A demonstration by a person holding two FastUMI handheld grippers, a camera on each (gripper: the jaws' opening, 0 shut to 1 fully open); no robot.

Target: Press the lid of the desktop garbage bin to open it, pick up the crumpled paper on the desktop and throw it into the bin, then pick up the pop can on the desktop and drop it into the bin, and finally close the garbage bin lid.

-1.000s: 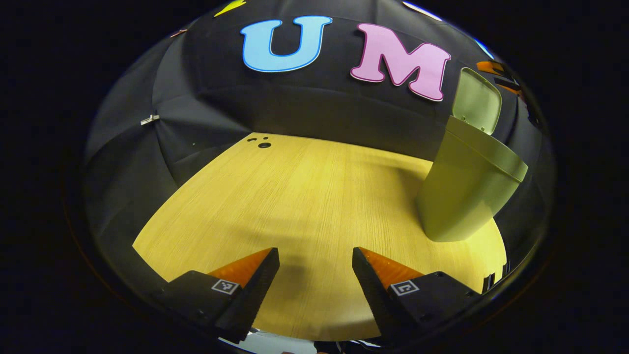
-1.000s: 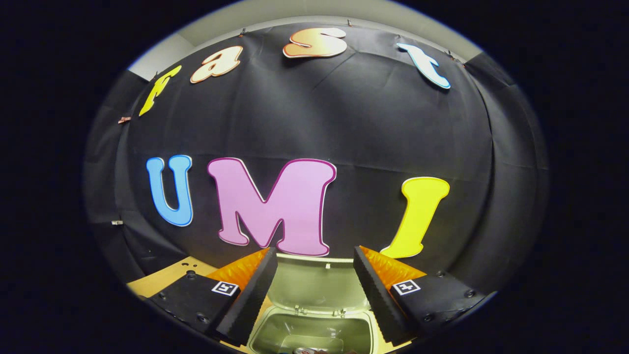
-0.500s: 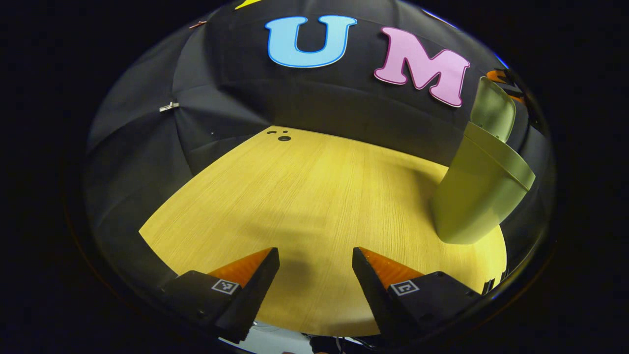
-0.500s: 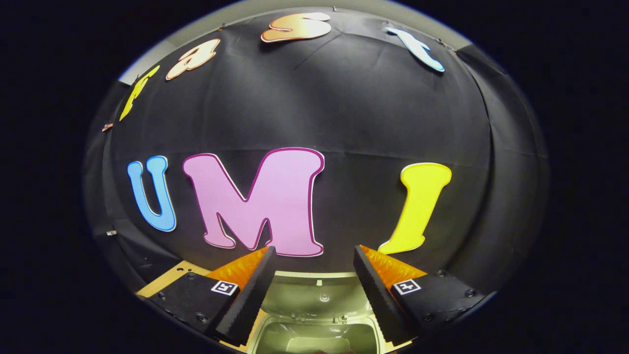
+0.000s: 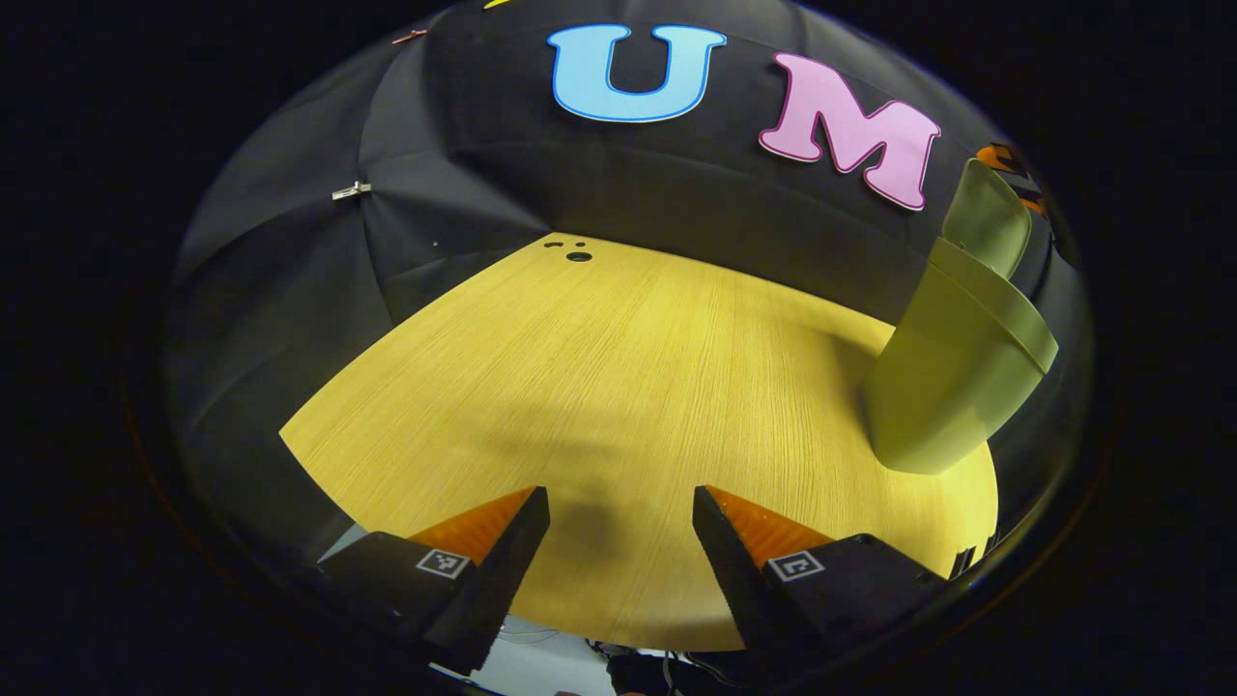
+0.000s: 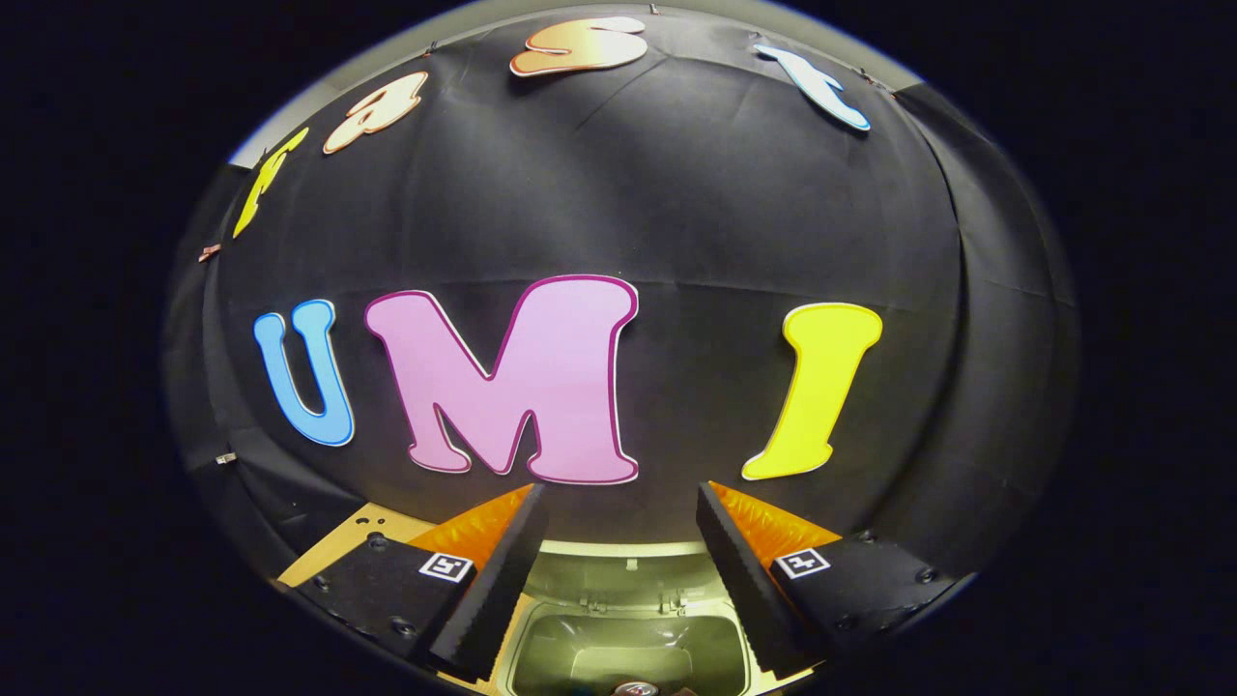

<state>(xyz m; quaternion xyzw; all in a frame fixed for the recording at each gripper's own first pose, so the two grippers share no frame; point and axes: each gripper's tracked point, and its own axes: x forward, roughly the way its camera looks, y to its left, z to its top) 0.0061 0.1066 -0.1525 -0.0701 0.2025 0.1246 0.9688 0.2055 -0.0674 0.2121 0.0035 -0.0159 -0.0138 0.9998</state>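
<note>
Because the garbage bin (image 6: 623, 652) stands with its lid (image 6: 628, 575) tipped back upright, its mouth is clear beneath the right claw (image 6: 621, 561), whose fingers are spread and hold nothing; a can top (image 6: 633, 689) seems to show inside, suggesting only lid closure remains. On the bench (image 5: 618, 387), the left claw (image 5: 618, 551) waits well apart from the bin (image 5: 952, 377), also spread and empty.

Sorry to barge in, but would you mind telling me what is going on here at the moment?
A person with a gripper in each hand is clearing a wooden desktop into a green bin. Its lid stands open. The right gripper hovers open above the bin's mouth, where what looks like a can top shows inside. The left gripper is open over bare desktop. Closing the lid remains.
</note>
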